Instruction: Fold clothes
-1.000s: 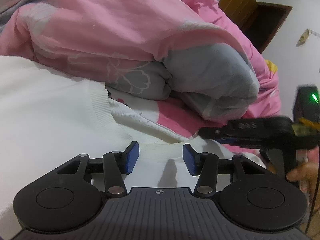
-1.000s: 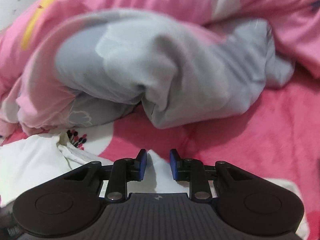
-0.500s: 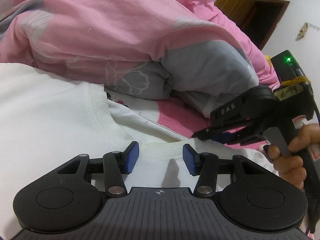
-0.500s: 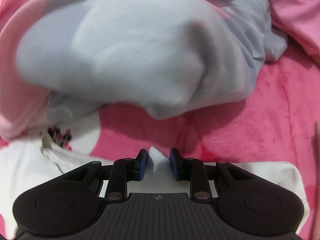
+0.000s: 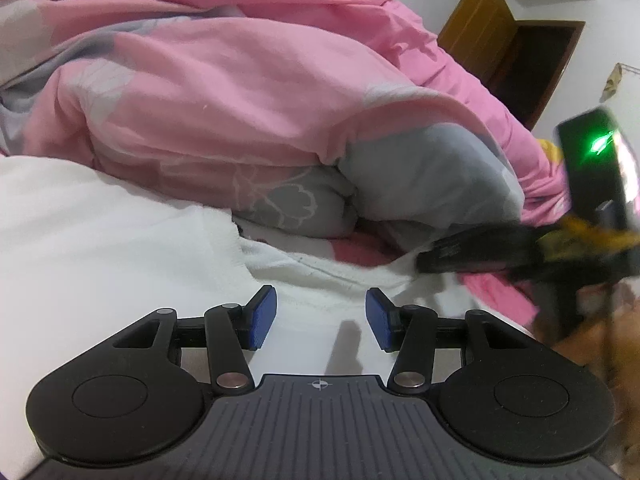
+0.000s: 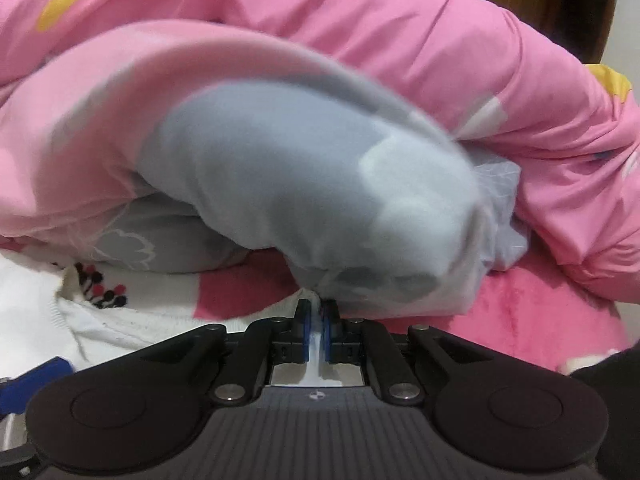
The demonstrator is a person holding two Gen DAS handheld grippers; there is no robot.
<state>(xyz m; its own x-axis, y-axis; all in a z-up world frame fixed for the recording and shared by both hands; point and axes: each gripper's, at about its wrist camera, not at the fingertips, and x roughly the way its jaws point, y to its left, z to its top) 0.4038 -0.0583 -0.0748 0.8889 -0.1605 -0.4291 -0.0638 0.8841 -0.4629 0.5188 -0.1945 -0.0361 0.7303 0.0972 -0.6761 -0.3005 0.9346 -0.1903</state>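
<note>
Right wrist: white garment (image 6: 120, 320) pinched between closing fingers (image 6: 304, 322).

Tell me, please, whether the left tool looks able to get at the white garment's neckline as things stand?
Probably yes: the left tool hangs open right over the white garment, with its neckline just ahead and nothing lying between.
</note>
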